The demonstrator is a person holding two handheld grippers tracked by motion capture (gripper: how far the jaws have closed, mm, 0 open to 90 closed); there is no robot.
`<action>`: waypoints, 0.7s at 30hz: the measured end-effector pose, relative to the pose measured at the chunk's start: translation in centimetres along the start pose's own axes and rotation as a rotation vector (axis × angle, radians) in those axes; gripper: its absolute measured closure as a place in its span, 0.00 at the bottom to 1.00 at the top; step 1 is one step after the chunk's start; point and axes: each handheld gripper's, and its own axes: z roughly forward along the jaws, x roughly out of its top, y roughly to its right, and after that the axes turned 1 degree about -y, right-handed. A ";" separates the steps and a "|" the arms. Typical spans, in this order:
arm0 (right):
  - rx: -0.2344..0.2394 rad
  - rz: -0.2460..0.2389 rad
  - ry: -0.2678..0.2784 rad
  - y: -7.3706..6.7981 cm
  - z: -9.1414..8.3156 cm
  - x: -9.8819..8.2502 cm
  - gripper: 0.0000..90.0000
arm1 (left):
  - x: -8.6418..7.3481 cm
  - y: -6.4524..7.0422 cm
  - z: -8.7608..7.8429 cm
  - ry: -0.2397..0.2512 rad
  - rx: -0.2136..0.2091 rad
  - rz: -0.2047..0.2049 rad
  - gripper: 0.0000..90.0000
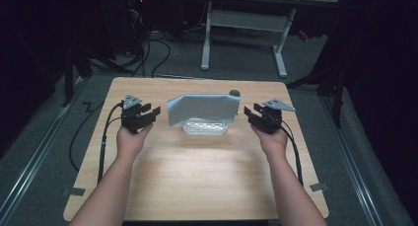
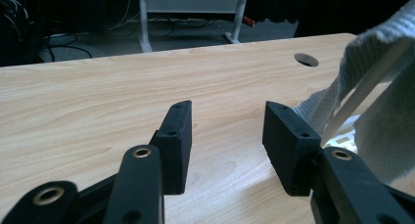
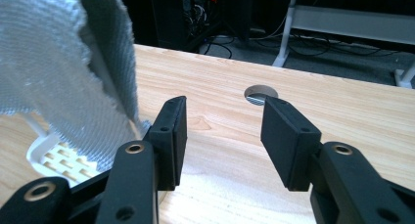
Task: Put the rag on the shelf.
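Draping over a white slotted basket point(image 1: 205, 127) mid-table, the grey cloth point(image 1: 199, 109) is sitting between both grippers. The left gripper point(image 1: 154, 112) and right gripper point(image 1: 249, 112) are hovering wide open, gripping nothing. Pulling the cloth carelessly is likely risking tipping the light basket.

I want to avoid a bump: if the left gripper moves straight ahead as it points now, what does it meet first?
Probably nothing at once: between the open left gripper jaws lies bare wooden table. The grey woven cloth draped over a white slatted rack sits just beside the line, so it might brush that.
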 end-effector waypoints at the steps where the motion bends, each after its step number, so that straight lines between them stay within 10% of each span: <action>1: 0.001 0.001 0.011 -0.1 -0.3 -0.1 0.58 | -0.2 0.0 -0.2 0.001 0.000 -0.004 0.60; 21: 0.007 -0.098 0.022 -1.8 -4.7 -1.8 0.49 | -2.9 0.8 -4.7 0.002 -0.033 0.019 0.54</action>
